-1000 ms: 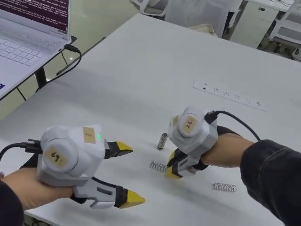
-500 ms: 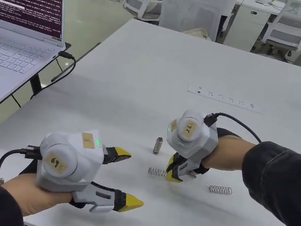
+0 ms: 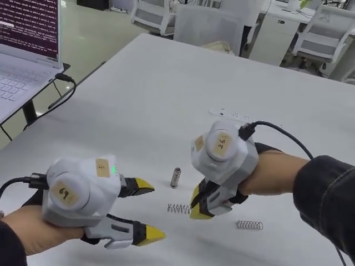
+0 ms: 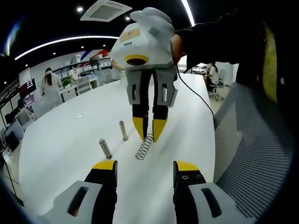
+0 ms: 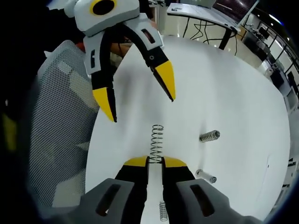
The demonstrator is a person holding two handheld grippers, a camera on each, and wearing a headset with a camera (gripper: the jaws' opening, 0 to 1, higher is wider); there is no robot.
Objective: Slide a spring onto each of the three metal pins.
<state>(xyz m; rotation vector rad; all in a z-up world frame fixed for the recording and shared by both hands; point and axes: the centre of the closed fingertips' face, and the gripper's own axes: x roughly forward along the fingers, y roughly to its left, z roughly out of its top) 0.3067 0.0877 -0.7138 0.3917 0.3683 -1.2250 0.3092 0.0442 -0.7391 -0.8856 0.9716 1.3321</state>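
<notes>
A loose spring (image 3: 178,208) lies on the white table (image 3: 138,111), and my right gripper (image 3: 196,210) is shut on its near end. In the right gripper view that spring (image 5: 156,137) runs forward from between the gripper (image 5: 155,162) tips. A short upright pin wearing a spring (image 3: 175,177) stands just beyond it. The left gripper view also has a bare metal pin (image 4: 123,130) behind the spring-covered pin (image 4: 105,148). A second loose spring (image 3: 249,225) lies to the right. My left gripper (image 3: 147,210) hangs open at the lower left, facing the right one.
A white power strip (image 3: 233,115) lies farther back on the table, with a cable running to the right gripper. A laptop (image 3: 25,50) stands on a side table at the left. Office chairs (image 3: 208,25) stand past the far edge.
The head camera has shifted, so everything sits lower and further left. The right gripper stays at the spring's end and the left one stays open.
</notes>
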